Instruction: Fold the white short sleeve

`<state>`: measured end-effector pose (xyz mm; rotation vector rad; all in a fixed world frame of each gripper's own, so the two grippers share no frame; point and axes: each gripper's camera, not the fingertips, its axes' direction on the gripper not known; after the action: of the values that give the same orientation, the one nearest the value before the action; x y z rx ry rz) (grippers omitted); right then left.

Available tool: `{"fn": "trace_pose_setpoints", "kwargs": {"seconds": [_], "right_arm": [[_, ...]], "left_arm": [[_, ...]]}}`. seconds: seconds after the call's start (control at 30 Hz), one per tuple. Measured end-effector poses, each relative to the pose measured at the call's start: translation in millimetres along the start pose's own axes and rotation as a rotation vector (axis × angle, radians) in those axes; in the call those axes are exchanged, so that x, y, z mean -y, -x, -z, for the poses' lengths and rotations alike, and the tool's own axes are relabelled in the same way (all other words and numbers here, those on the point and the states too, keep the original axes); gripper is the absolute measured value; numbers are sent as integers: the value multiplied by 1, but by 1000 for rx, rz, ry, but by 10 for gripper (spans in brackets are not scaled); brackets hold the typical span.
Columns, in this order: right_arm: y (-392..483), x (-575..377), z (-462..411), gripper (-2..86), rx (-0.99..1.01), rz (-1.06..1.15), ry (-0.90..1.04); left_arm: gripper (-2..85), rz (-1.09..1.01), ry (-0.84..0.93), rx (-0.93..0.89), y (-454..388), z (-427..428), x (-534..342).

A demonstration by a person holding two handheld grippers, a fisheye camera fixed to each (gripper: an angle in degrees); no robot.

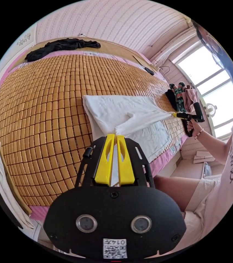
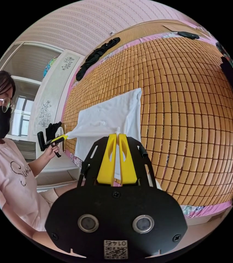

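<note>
The white short sleeve shirt (image 1: 121,113) lies partly flat on the woven mat, one edge lifted and pulled taut between both grippers. My left gripper (image 1: 115,135) is shut on one end of that raised edge, the cloth bunched between its yellow jaws. The right gripper (image 1: 176,115) shows in the left gripper view at the far end, held in a hand and pinching the other corner. In the right gripper view my right gripper (image 2: 118,134) is shut on the white shirt (image 2: 113,115), and the left gripper (image 2: 63,137) holds the opposite corner.
A bamboo mat (image 1: 39,109) covers the bed. A black garment (image 1: 61,46) lies at the headboard end, and a pile of coloured clothes (image 1: 182,96) sits near the window side. A person in a pink top (image 2: 9,169) stands beside the bed.
</note>
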<state>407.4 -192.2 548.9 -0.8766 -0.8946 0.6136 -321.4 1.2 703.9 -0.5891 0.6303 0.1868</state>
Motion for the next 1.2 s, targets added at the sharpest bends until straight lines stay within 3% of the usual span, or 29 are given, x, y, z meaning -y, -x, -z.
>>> {"fn": "trace_pose_setpoints", "kwargs": {"seconds": [0.17,0.4,0.53,0.7,0.83,0.93,1.03,1.2], "right_arm": [[-36,-17,-63,15,-23,-106,136],[-52,-39,-58,38,-114,-202,97],[-8,-22,-61,48,-194,17,75],[36,19,-130,88,-131,199,138],[30,29,-171,78,-75,145,112],[21,24,-180,28,51,160,117],[18,6,-173,14,114,222,116],[18,-27,-175,7,196,305,299]], "left_arm": [[7,135,178,49,11,-57,-27],[31,176,149,83,6,-37,-40],[16,61,185,260,-28,-21,-17],[51,22,14,87,-67,-46,35],[71,24,51,-14,-84,-102,57],[16,-60,150,40,-102,-130,58],[-3,-121,178,30,-114,-123,52],[-8,-174,205,-84,-129,-96,12]]}}
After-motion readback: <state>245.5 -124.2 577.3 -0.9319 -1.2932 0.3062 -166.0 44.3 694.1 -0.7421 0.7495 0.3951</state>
